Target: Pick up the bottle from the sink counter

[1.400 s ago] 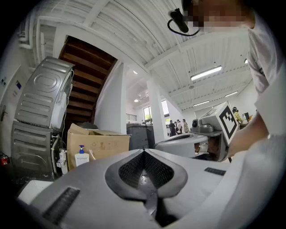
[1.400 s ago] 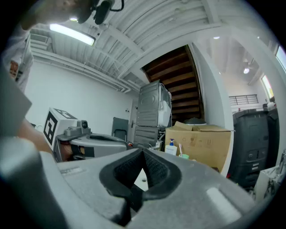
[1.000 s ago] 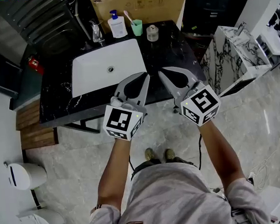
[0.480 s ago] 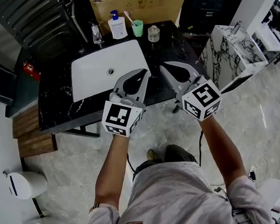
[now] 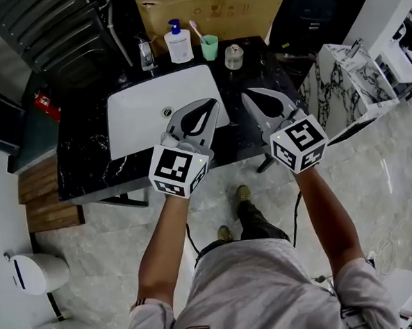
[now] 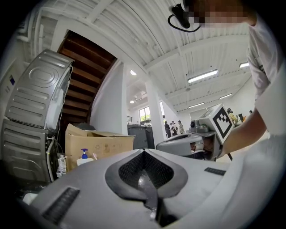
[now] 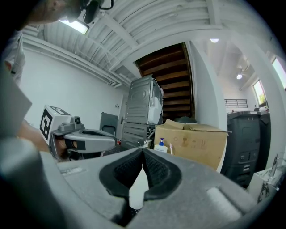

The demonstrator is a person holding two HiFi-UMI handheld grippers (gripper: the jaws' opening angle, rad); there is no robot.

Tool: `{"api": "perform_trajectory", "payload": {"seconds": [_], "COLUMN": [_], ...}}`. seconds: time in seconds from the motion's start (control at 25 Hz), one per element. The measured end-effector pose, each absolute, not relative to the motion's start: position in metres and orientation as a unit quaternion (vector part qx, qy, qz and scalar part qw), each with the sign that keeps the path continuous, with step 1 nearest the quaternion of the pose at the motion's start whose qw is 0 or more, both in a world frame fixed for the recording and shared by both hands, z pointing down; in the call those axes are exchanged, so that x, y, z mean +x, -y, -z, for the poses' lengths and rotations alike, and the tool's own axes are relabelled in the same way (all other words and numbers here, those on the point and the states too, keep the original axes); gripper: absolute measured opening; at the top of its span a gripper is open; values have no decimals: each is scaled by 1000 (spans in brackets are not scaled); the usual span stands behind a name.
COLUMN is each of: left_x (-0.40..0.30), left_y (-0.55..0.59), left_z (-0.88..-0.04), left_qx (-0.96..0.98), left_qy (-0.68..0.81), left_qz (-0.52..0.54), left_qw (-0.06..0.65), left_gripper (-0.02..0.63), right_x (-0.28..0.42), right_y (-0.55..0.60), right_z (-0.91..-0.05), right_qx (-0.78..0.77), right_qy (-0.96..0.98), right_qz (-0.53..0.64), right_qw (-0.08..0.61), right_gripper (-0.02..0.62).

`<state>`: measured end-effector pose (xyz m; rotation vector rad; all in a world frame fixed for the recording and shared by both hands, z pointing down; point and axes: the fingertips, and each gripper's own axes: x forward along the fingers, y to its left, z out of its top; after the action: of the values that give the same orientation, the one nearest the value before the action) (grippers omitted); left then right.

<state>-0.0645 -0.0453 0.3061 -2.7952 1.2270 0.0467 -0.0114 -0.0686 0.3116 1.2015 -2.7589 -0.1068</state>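
A white pump bottle [image 5: 179,44] with a blue top stands at the back of the black sink counter [image 5: 87,154], behind the white basin [image 5: 147,108]. It shows small in the left gripper view as the pump bottle [image 6: 84,157] and in the right gripper view as the pump bottle [image 7: 161,146]. My left gripper [image 5: 213,104] hovers over the basin's front right corner, jaws together and empty. My right gripper [image 5: 248,95] hangs over the counter right of the basin, also shut and empty. Both are well short of the bottle.
A green cup [image 5: 209,47] with a toothbrush and a small jar [image 5: 234,56] stand right of the bottle; a tap [image 5: 146,55] is to its left. A cardboard box [image 5: 210,7] sits behind. A marble-patterned stand [image 5: 340,82] is at the right, a toilet [image 5: 31,272] at the lower left.
Both grippers have drifted a little forward over the counter toward the bottle as the person steps closer. Their jaws have stayed together.
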Motion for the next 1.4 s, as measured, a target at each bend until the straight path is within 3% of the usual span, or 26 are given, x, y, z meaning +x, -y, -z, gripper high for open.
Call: {"api": "perform_trajectory", "payload": {"seconds": [0.52,1.0,1.4], "left_x": [-49,-37,-29], "left_y": [142,227,281], "left_z": [-318,-327,-353], "left_qx": [-912,-902,-891], "left_qy": [-407,-430,-452], "left_qz": [-5,4,17], "left_qw": [42,40,29], "left_gripper": [0,0,0], "right_x": [5,26,30], "right_y": [169,273,336], "right_z": [-343,-395,-445], "right_qx": [403,416,391], "right_qy": [910,896,898], "right_qz": [17,-19,-55], "right_qw": [99,153,193], "right_gripper": [143,328,357]}}
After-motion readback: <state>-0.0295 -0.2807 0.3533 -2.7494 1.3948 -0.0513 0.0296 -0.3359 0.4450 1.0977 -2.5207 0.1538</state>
